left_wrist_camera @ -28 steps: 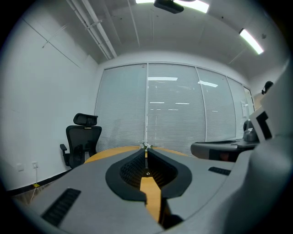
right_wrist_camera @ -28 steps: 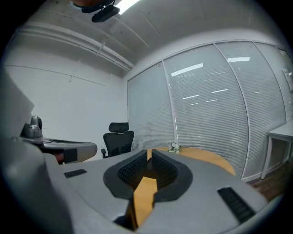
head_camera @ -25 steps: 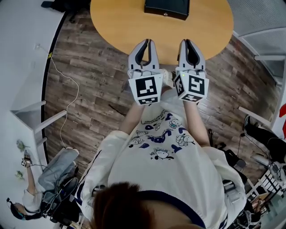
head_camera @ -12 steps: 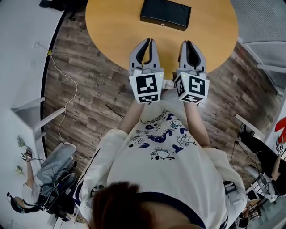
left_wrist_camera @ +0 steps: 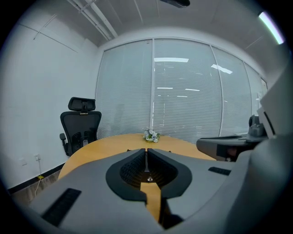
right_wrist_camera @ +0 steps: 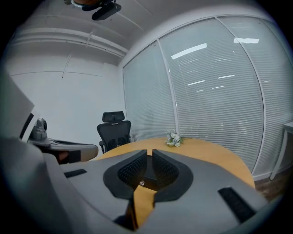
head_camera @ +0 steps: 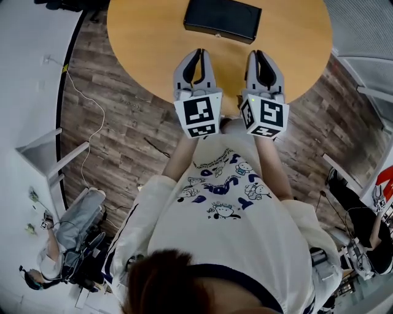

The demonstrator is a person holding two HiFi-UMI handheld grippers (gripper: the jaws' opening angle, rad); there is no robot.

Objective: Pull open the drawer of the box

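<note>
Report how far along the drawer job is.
Done: nothing yet. The black box sits on the table, its drawer looking shut and its knob facing the person. In hand: the left gripper and right gripper hang over the table's near edge, jaws together and empty, short of the box. Left: reach the knob, grip it and pull the drawer out.

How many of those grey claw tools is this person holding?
2. The left gripper hangs over the table's near edge; the right gripper is beside it, also over the table. Both point toward the box. None seems hidden.
</note>
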